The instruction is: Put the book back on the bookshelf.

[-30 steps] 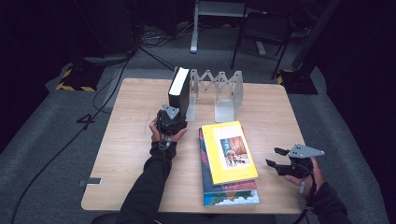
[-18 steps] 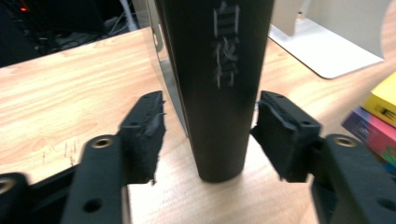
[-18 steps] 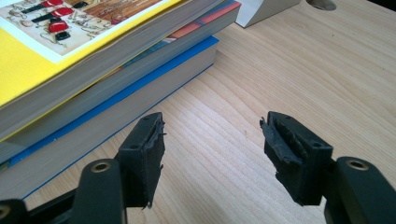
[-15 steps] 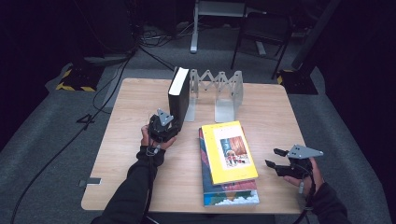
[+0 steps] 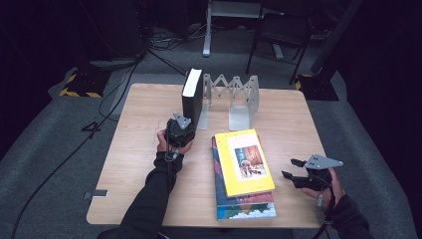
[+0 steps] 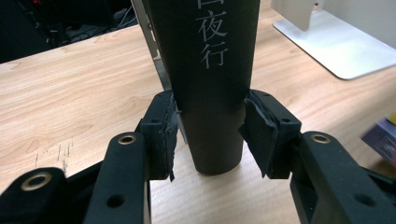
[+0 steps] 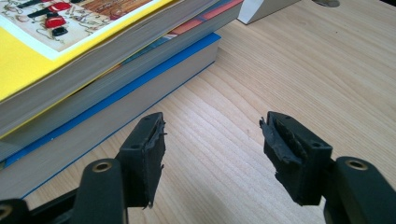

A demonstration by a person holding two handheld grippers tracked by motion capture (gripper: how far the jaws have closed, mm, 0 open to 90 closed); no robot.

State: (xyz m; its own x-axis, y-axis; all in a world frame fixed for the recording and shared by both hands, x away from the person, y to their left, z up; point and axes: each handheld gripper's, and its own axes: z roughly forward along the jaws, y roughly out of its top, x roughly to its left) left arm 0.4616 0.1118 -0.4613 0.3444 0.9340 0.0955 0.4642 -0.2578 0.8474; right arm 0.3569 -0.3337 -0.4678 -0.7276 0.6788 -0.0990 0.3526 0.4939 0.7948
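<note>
A thick black book (image 5: 192,97) stands upright on its end against the left side of a grey accordion book rack (image 5: 239,94). My left gripper (image 5: 185,122) is at the foot of its spine. In the left gripper view the jaws have just been closing on the black book (image 6: 210,70), and both pads of the left gripper (image 6: 210,116) now press its sides. My right gripper (image 5: 289,168) rests open low over the table's right side, near a flat stack topped by a yellow book (image 5: 246,162). Nothing sits between the jaws of the right gripper (image 7: 212,130).
Under the yellow book (image 7: 56,51) lie two more, the lowest with a blue cover (image 7: 116,102). The wooden table (image 5: 139,139) has bare room at its left and front right. Chairs, cables and a stand crowd the dark floor behind.
The left gripper's jaws have narrowed onto the black book while the hand shifted only slightly. The right gripper and the stack have not moved.
</note>
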